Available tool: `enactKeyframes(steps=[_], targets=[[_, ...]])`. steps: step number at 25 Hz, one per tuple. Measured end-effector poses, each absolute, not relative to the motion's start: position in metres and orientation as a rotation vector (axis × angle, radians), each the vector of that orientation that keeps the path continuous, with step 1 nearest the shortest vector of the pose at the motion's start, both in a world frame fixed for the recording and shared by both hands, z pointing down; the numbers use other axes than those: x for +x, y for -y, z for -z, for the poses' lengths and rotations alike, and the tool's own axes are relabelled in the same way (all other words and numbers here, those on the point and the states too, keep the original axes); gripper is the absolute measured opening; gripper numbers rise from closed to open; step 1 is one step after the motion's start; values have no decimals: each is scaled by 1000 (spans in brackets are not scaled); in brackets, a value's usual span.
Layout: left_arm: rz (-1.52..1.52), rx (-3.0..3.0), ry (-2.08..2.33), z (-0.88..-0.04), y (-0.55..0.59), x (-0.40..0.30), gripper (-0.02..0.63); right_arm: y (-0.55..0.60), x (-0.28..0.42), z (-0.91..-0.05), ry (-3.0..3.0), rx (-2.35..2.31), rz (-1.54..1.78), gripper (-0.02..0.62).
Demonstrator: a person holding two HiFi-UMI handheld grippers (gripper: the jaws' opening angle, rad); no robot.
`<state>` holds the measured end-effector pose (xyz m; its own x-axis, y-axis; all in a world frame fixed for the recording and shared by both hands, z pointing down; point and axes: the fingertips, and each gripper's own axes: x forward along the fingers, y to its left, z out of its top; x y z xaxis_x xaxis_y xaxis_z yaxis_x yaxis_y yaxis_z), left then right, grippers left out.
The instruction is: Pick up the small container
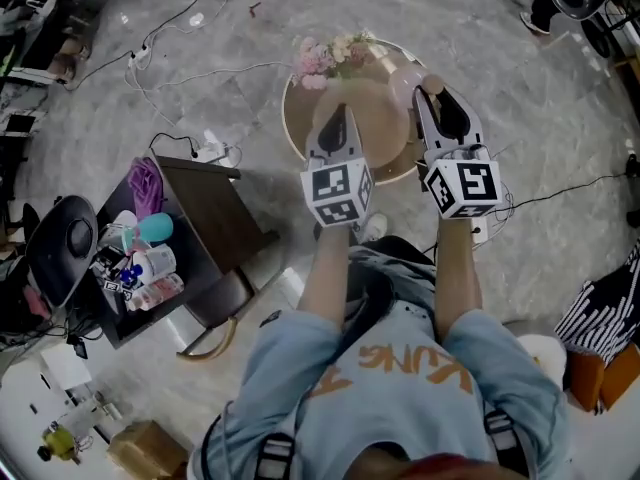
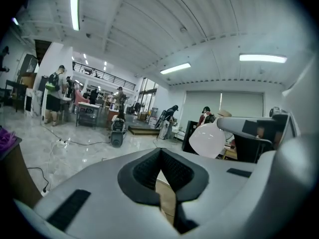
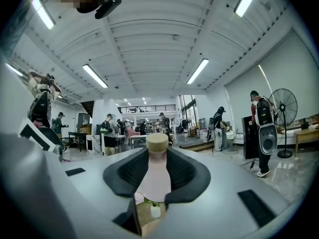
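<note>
Two forearms point(image 1: 455, 278) outstretched, right gripper point(image 3: 158, 158) clasping container point(image 3: 156, 180)

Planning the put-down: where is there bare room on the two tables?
Round table: bare across the middle, in front of the flowers at its far rim. Side table: brown right half bare; left half crowded with bottles, a teal cup and purple cloth.

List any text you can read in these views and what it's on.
"KUNG", apparently, upside down and creased: orange print on the person's shirt.
The marker cubes: square patterns only, no words.
The bottles on the side table: labels too small to read.
The small container: no label visible.
</note>
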<state>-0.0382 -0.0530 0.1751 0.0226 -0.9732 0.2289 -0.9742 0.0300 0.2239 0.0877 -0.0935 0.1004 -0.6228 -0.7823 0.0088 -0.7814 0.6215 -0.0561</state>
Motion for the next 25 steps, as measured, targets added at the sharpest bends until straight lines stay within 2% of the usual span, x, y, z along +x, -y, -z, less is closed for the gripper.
enactKeyframes(steps=[12,25], targets=[[16,2029,2066,-131,61,-61,23,93,83,-69,-2779,-1304,81,127],[24,2056,2075,-121,64,-61,23,94,70,-70,-2807,-1253,81,127]])
